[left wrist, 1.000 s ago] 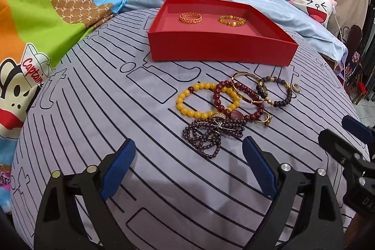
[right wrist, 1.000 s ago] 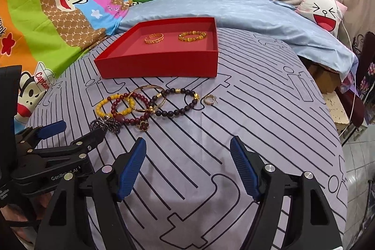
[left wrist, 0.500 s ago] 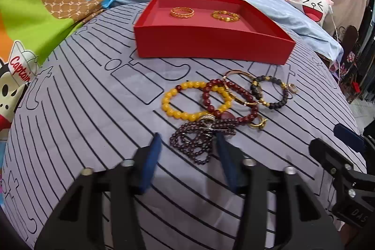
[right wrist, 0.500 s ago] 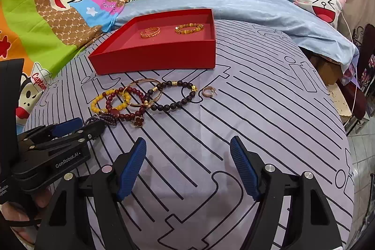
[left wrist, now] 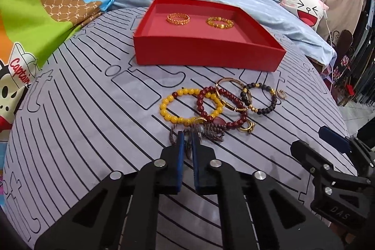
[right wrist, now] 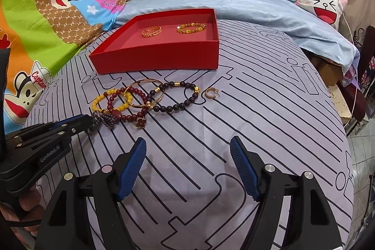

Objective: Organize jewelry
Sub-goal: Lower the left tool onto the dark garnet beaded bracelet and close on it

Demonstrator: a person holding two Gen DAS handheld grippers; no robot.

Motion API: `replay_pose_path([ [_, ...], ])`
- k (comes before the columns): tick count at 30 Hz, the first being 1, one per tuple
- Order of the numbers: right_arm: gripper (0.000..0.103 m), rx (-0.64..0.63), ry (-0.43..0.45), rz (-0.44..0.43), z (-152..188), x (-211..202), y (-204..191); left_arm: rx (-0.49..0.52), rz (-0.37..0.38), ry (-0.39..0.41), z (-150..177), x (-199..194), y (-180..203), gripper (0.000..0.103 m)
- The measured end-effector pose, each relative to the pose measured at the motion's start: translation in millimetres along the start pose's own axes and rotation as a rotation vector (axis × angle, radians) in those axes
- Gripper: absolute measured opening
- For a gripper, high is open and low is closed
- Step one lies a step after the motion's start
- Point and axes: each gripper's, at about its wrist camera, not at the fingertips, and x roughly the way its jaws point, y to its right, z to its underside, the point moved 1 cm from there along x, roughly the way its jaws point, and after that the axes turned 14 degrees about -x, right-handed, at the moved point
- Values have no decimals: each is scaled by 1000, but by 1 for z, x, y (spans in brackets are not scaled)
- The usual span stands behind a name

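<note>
The left tool [left wrist: 186, 136] has just clamped down on the dark purple small-bead strand [left wrist: 211, 132], which is bunched and blurred between its blue pads (the pads look nearly closed, with only beads between them); in the right wrist view the same strand [right wrist: 104, 120] sits at the tip of that tool [right wrist: 88, 124]. The right tool [right wrist: 188, 144] hangs released, jaws wide apart, nothing between them, above bare grey line-patterned sheet [right wrist: 234, 109] of the bed, nearer the front edge than the jewelry. The loose pile lies mid-sheet: yellow bead bracelet [left wrist: 173, 107], dark red bead bracelet [left wrist: 234, 95], gold bangle [left wrist: 225, 81] and black bead bracelet [left wrist: 269, 107], overlapping one another, with a small gold hoop earring [right wrist: 211, 93] just beside the black one, apart from it. The red tray [left wrist: 206, 53] stands toward the far edge of the bed and holds two gold bracelets side by side, a chain one [left wrist: 178, 18] and a beaded one [left wrist: 219, 22], not touching.
</note>
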Motion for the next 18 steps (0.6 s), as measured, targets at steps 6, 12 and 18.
replay_pose_path([
  [6,71,-2,1,2,-3,-1,-1,-20,2,20,-6,-9,-8,0],
  [12,71,-4,3,2,-5,-2,-1,-24,12,27,-9,-16,-15,0],
  [18,71,-4,1,-1,-6,-1,-1,-7,28,-11,-4,-3,-9,35],
])
